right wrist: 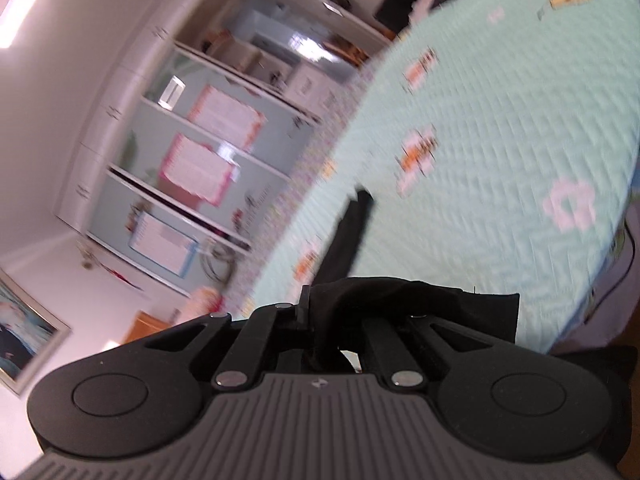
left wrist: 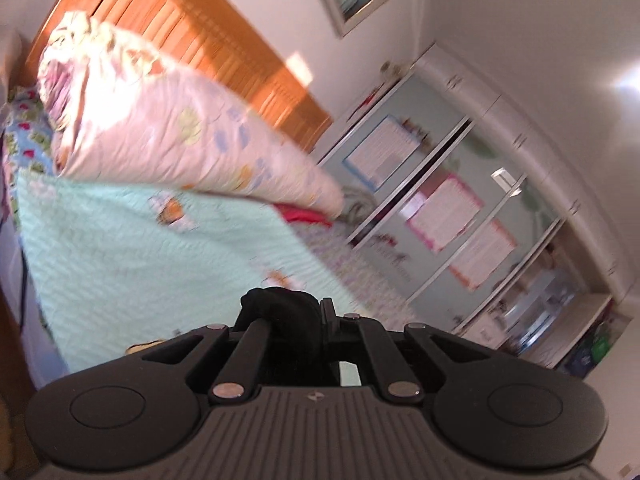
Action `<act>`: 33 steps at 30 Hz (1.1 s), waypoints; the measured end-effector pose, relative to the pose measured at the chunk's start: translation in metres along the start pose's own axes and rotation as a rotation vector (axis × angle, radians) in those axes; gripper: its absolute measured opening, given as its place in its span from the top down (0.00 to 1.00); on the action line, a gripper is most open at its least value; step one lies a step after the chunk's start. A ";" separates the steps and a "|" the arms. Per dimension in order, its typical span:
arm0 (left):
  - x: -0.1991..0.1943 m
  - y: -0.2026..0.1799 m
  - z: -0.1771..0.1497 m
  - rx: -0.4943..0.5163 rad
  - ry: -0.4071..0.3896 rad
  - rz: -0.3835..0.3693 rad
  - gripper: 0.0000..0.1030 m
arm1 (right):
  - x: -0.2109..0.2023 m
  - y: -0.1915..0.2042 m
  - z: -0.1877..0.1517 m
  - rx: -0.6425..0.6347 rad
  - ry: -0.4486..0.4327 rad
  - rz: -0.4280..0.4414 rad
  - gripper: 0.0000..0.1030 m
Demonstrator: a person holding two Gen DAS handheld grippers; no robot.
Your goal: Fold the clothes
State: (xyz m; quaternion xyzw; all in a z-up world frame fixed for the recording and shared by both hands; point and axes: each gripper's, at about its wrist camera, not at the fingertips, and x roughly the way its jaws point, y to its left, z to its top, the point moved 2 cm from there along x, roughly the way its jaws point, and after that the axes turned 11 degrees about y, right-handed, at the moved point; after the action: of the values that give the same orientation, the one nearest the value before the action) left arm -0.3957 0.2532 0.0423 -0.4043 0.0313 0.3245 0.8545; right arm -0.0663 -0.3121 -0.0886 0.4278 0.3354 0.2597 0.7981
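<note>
A black garment is pinched by both grippers above a bed with a mint green quilt [left wrist: 140, 264]. In the left wrist view a bunch of the black cloth [left wrist: 280, 312] bulges over my left gripper [left wrist: 316, 312], whose jaws are shut on it. In the right wrist view my right gripper [right wrist: 320, 316] is shut on the same black garment [right wrist: 420, 304], which drapes over the jaws to the right; a dark strip of it [right wrist: 348, 240] stretches away over the quilt [right wrist: 480, 140]. Both views are tilted and blurred.
A rolled pink patterned duvet [left wrist: 168, 120] lies at the head of the bed before an orange wooden headboard [left wrist: 200, 28]. A red item [left wrist: 308, 216] lies beside it. A white wardrobe with posters [left wrist: 460, 200] lines the far wall; shelves [right wrist: 280, 52] hold boxes.
</note>
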 end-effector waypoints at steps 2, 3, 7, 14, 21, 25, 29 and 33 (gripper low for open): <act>-0.021 -0.018 0.008 0.005 -0.045 -0.048 0.97 | -0.019 0.010 0.006 -0.001 -0.041 0.038 0.98; -0.032 -0.025 0.011 0.013 -0.072 -0.066 0.97 | -0.029 0.015 0.010 -0.005 -0.063 0.057 0.98; -0.057 -0.044 0.023 0.041 -0.158 -0.095 0.97 | -0.050 0.039 0.023 -0.026 -0.115 0.128 0.98; 0.012 -0.015 0.036 0.030 -0.052 0.071 0.97 | 0.029 0.084 0.052 -0.092 0.009 0.072 0.98; 0.141 0.014 0.048 0.043 0.097 0.254 0.97 | 0.200 0.127 0.052 -0.128 0.218 -0.102 0.98; 0.243 0.006 0.082 0.071 0.143 0.345 0.96 | 0.318 0.164 0.056 -0.140 0.321 -0.222 0.97; 0.379 0.011 0.112 0.113 0.351 0.474 0.91 | 0.466 0.204 0.082 -0.178 0.446 -0.299 0.76; 0.410 0.020 0.100 0.184 0.423 0.442 0.73 | 0.533 0.200 0.069 -0.095 0.634 -0.326 0.51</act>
State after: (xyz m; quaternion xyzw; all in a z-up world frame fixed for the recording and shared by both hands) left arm -0.1053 0.5512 -0.0338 -0.3671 0.3245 0.4071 0.7709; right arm 0.3014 0.1271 -0.0558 0.2293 0.6176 0.2639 0.7045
